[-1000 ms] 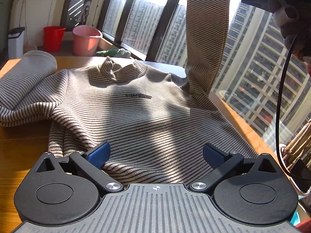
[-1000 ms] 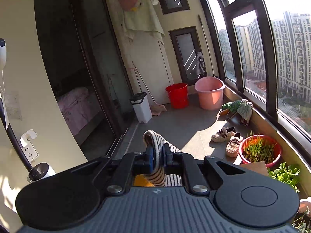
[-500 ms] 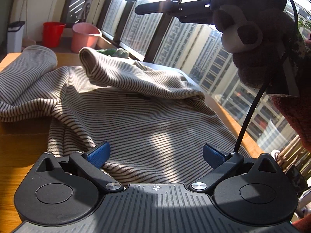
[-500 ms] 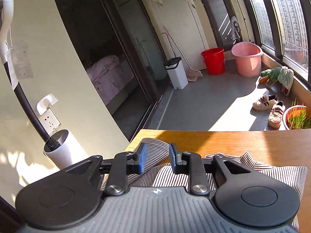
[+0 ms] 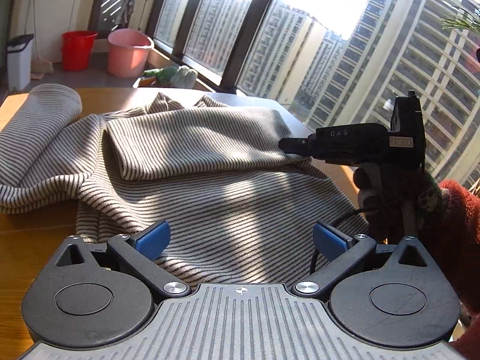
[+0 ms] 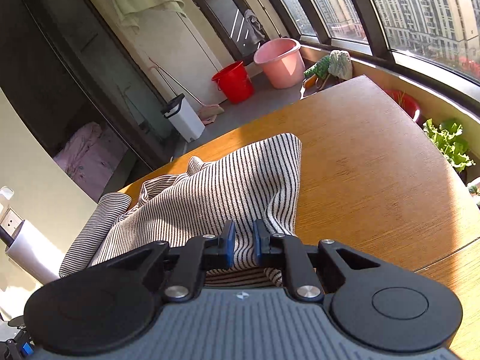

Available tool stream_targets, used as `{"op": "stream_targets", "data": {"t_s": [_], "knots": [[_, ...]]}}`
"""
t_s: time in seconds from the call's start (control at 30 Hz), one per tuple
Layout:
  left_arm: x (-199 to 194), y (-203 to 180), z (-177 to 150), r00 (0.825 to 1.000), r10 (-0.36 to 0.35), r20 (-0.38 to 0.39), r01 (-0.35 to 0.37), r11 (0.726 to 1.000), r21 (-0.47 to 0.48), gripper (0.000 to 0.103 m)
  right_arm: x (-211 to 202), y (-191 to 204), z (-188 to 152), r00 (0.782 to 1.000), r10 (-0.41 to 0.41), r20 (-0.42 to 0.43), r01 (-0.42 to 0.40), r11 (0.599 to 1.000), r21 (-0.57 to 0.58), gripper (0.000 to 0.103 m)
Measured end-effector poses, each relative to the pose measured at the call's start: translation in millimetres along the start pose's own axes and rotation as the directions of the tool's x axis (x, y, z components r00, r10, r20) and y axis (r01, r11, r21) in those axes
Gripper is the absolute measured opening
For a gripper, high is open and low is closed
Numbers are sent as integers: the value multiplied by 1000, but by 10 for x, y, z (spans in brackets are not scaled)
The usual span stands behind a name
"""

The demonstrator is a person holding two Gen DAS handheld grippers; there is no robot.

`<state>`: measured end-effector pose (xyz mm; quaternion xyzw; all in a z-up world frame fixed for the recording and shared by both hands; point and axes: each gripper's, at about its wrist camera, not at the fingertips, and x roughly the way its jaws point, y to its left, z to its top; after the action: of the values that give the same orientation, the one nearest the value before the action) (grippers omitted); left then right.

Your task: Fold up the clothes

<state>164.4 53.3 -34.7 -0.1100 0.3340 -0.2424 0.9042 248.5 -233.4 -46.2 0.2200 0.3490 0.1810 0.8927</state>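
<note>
From the left wrist view, the left gripper (image 5: 239, 240) hovers low over the near hem of a cream sweater with thin dark stripes (image 5: 210, 186), its blue-padded fingers (image 5: 153, 238) spread wide apart with nothing between them. The sweater lies spread on the wooden tabletop (image 5: 27, 240), one sleeve folded across the chest and the other trailing off to the far left. At the right, the right gripper (image 5: 285, 144) comes in sideways, its black tip touching the folded sleeve near the shoulder; a hand in a dark glove (image 5: 390, 192) with a red knitted cuff holds it. Beyond the tabletop, by the windows, stand a red plastic bucket (image 5: 77, 49), a pink plastic bucket (image 5: 129, 52) and a white bin with a black lid (image 5: 18, 60).

From the right wrist view, the right gripper (image 6: 242, 241) has its fingers (image 6: 229, 243) drawn close together, pinching a fold of the striped sweater (image 6: 195, 198) between the blue pads. The cloth rises in a loose heap on the left part of the tabletop (image 6: 375, 180). To the far right, leafy green plants (image 6: 450, 144) grow below the window.
</note>
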Motion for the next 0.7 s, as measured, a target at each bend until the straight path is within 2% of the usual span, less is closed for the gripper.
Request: {"op": "stream_targets", "data": {"t_s": [0.07,0.13,0.17,0.2,0.23,0.37,0.47,0.5,0.53,0.57,0.6,0.7], "knots": [[-88,47,195,996,47,74,-43,998,-47,103,-18,-13,-49,1000,5,29,-5,1000,-11,13],[-52,140,384,987,129,100,-120,989,-92,102,-35,21,-124,998,-2,65,4,999,-40,14],[-4,145,394,984,150,93,-142,986,-85,93,-50,64,-150,997,-6,79,11,998,-67,18],[43,150,403,982,170,85,-164,983,-78,70,-67,108,-175,995,-10,94,19,995,-94,21],[91,156,413,979,191,78,-185,980,-71,63,-94,158,-190,993,-11,115,26,992,-124,27],[281,176,451,961,273,50,-271,962,-40,62,-243,286,-255,975,9,220,40,976,-216,49],[423,191,480,942,333,30,-333,943,-15,59,-329,292,-284,962,29,272,35,973,-226,57],[470,196,489,935,353,24,-353,935,-7,42,-334,276,-275,961,30,276,32,976,-217,57],[518,201,499,928,373,18,-373,928,2,32,-330,247,-258,961,31,274,25,980,-199,57],[565,206,508,919,393,13,-393,919,11,19,-326,217,-244,962,31,272,19,983,-180,57],[607,207,518,911,411,10,-411,911,21,13,-322,189,-230,962,31,271,14,987,-162,57],[495,134,625,896,431,107,-440,894,81,10,-315,156,-216,962,33,271,8,989,-149,57]]}}
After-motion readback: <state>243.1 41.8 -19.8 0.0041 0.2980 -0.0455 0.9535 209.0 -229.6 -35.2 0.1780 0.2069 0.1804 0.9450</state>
